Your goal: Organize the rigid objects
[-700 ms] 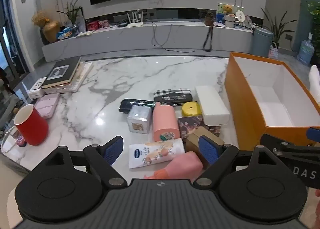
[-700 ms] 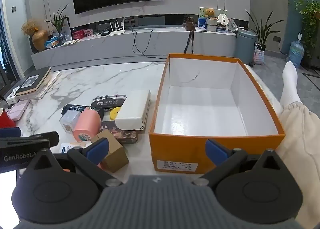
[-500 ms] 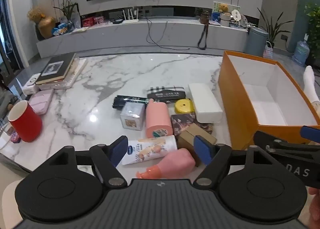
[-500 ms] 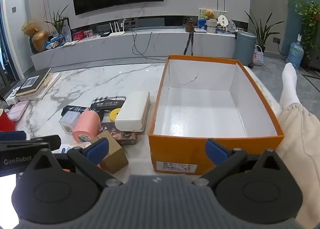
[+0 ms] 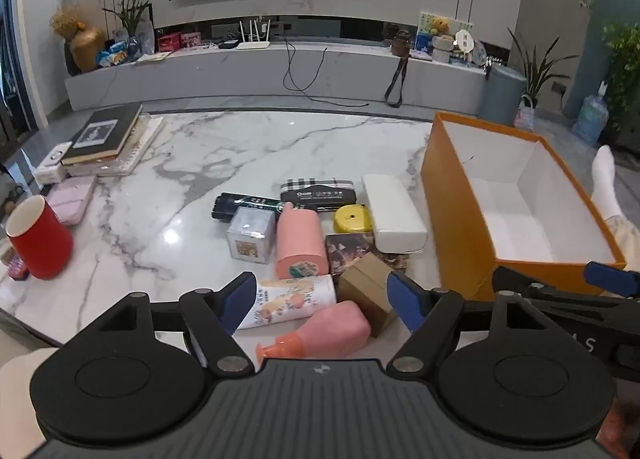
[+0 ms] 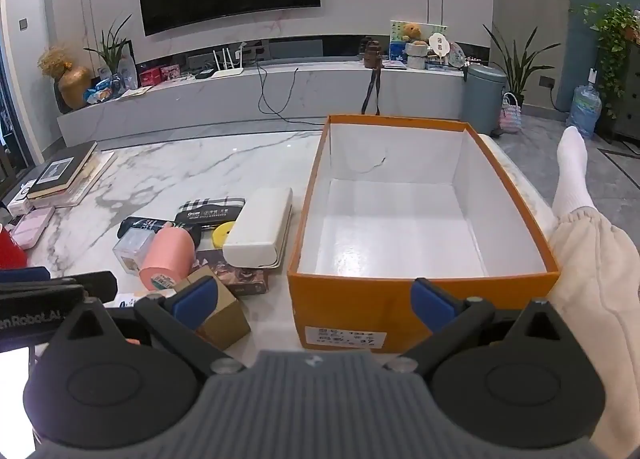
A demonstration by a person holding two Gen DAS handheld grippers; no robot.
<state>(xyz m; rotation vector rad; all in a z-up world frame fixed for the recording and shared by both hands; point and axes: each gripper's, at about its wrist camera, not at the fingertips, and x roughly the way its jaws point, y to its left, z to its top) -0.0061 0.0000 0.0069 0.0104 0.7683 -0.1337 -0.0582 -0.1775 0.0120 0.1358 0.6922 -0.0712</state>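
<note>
A cluster of small objects lies on the marble table (image 5: pixel 248 147): a pink cylinder (image 5: pixel 301 243), a white case (image 5: pixel 394 211), a yellow tape measure (image 5: pixel 352 218), a clear cube (image 5: pixel 250 234), a brown cardboard box (image 5: pixel 368 287), a printed tube (image 5: pixel 294 299) and a pink bottle (image 5: pixel 326 333). An empty orange box (image 6: pixel 420 219) stands to their right. My left gripper (image 5: pixel 322 301) is open above the pink bottle and tube. My right gripper (image 6: pixel 314 301) is open in front of the orange box's near wall.
A red cup (image 5: pixel 38 237), a pink case (image 5: pixel 70 199) and a stack of books (image 5: pixel 106 139) sit at the table's left. A person's leg in a white sock (image 6: pixel 576 195) is right of the orange box.
Both grippers have drawn back and risen slightly; the objects sit a little farther from the left gripper's fingers. Nothing has been grasped.
</note>
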